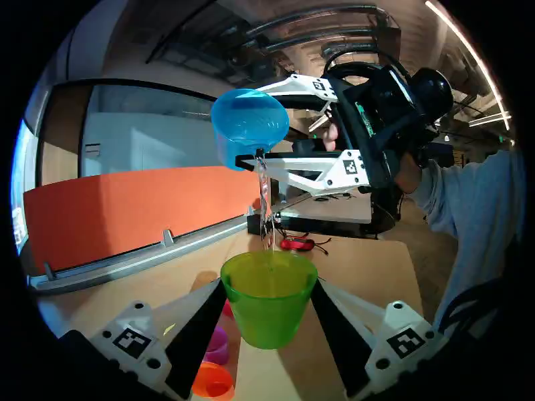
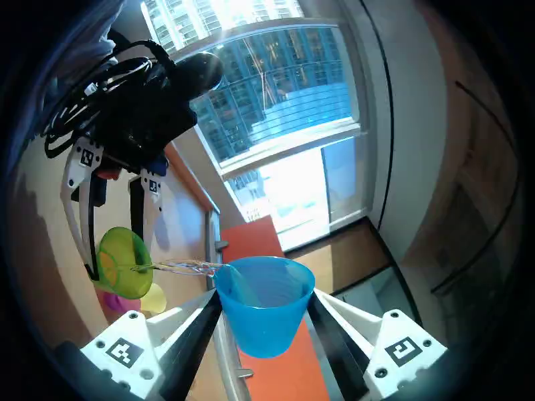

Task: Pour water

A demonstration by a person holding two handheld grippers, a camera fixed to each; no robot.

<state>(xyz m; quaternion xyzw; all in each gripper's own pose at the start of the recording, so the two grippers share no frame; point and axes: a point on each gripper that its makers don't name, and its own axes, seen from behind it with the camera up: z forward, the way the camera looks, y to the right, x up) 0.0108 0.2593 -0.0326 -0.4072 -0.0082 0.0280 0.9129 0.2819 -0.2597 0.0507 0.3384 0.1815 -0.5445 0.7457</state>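
A green cup (image 1: 269, 299) stands upright between the fingers of my left gripper (image 1: 267, 314), which is shut on it above the wooden table (image 1: 364, 264). Above it my right gripper (image 1: 264, 123), held by a hand, grips a blue cup (image 1: 249, 127) tipped over on its side. A thin stream of water (image 1: 267, 214) falls from the blue cup's rim into the green cup. In the right gripper view the blue cup (image 2: 264, 304) sits shut between the fingers of my right gripper (image 2: 264, 314), water (image 2: 180, 267) runs to the green cup (image 2: 122, 262), held by the left gripper (image 2: 117, 257).
An orange partition (image 1: 134, 210) with a metal rail runs along the table's far side. A pink cup (image 1: 215, 342) and an orange cup (image 1: 214, 382) sit below the green cup; a yellow cup (image 2: 154, 299) lies near it. A red object (image 1: 297, 244) lies further back. A sleeve (image 1: 478, 200) is at right.
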